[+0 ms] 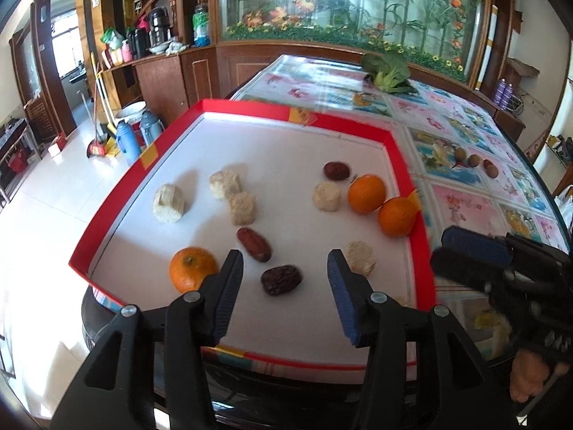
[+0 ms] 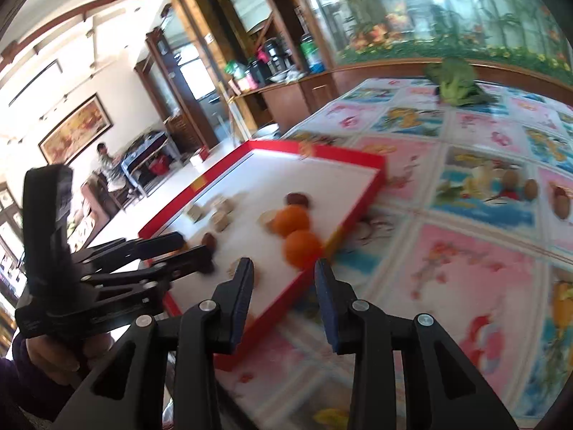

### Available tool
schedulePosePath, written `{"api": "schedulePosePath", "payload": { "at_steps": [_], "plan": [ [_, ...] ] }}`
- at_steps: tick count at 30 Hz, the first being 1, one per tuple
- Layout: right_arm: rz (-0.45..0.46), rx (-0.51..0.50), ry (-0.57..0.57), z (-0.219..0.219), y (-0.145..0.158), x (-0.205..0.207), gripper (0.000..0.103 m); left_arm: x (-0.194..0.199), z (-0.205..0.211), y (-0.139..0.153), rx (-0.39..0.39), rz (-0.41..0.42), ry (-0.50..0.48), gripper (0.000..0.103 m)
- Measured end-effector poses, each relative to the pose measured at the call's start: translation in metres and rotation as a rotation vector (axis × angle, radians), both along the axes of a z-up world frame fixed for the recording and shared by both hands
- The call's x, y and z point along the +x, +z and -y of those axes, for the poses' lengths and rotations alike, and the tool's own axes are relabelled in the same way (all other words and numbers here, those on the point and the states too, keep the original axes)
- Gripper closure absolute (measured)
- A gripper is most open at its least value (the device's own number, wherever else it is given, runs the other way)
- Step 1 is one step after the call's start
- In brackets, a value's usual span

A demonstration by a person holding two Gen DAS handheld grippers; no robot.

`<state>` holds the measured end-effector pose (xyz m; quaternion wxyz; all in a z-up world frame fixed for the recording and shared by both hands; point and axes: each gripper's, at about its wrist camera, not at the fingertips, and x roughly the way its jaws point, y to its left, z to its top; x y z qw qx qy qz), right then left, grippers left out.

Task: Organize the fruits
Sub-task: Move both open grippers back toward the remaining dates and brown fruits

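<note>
Glossy floral table cover (image 1: pixel 465 193), matt white tray floor (image 1: pixel 286 150), wrinkled dates (image 1: pixel 281 279).

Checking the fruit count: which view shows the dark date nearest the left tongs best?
The left wrist view: the date lies sharp and unobstructed in the red tray. In the right wrist view the left tongs cover it and the picture is blurred.

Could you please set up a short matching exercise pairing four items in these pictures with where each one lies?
Items:
1. Greens
2. Lone orange
3. Small brown fruits
4. Dark date

Places:
A. In the tray, ahead between the open jaws of the left hand-held gripper
B. On the table's far edge
C. On the table, right of the tray
D. In the tray, near left corner

Pairs: 1-B, 2-D, 3-C, 4-A
</note>
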<state>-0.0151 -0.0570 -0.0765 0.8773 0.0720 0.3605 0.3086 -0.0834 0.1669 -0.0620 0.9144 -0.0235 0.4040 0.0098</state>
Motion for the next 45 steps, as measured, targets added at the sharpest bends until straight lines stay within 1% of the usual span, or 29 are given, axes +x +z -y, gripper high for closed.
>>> {"api": "schedulePosePath", "payload": {
  "at_steps": [2,6,9,12,17,21,23,26,28,30,32,33,34,35,36,40,43,45],
  "plan": [
    [-0.001,-0.003,-0.049,0.019,0.001,0.005,0.068,0.000,0.010,0.009,-0.001,0.026,-0.026,0.045],
    [-0.005,-0.013,-0.154,0.059,0.000,0.013,0.068,0.002,0.035,0.022,0.004,0.056,-0.092,0.042],
    [-0.019,-0.023,-0.236,0.090,-0.002,0.016,0.068,0.006,0.058,0.026,0.005,0.056,-0.151,0.041],
    [-0.028,-0.036,-0.312,0.121,-0.003,0.021,0.068,0.010,0.082,0.022,-0.005,0.033,-0.213,0.038],
    [-0.033,-0.084,-0.407,0.154,-0.001,0.042,0.068,0.023,0.112,0.017,-0.004,0.002,-0.283,0.038],
    [-0.054,-0.149,-0.469,0.163,-0.001,0.074,0.068,0.047,0.134,0.025,0.015,0.026,-0.305,0.038],
    [-0.076,-0.173,-0.487,0.167,-0.005,0.089,0.068,0.060,0.145,0.028,0.022,0.037,-0.309,0.038],
    [-0.126,-0.214,-0.499,0.171,-0.014,0.108,0.068,0.076,0.160,0.031,0.008,0.027,-0.333,0.038],
    [-0.150,-0.220,-0.495,0.173,-0.021,0.114,0.068,0.083,0.169,0.031,0.008,0.022,-0.343,0.038],
    [-0.154,-0.211,-0.484,0.173,-0.027,0.115,0.069,0.087,0.174,0.030,0.009,0.017,-0.352,0.038],
    [-0.137,-0.224,-0.474,0.173,-0.028,0.115,0.069,0.094,0.183,0.028,0.019,0.011,-0.363,0.038],
    [-0.131,-0.225,-0.467,0.173,-0.028,0.115,0.072,0.098,0.186,0.026,0.024,0.009,-0.367,0.038],
    [-0.129,-0.219,-0.464,0.175,-0.028,0.115,0.074,0.102,0.189,0.025,0.028,0.008,-0.370,0.038],
    [-0.133,-0.204,-0.466,0.178,-0.029,0.116,0.079,0.108,0.195,0.023,0.030,0.007,-0.377,0.038],
    [-0.138,-0.188,-0.468,0.181,-0.029,0.117,0.081,0.113,0.199,0.022,0.031,0.006,-0.380,0.038],
    [-0.152,-0.160,-0.490,0.196,-0.028,0.122,0.081,0.136,0.221,0.017,0.039,0.020,-0.410,0.038],
    [-0.183,-0.124,-0.501,0.206,-0.027,0.123,0.081,0.151,0.237,0.015,0.046,0.045,-0.445,0.038],
    [-0.199,-0.110,-0.510,0.210,-0.027,0.123,0.080,0.162,0.248,0.013,0.054,0.052,-0.471,0.041]
  ]
}}
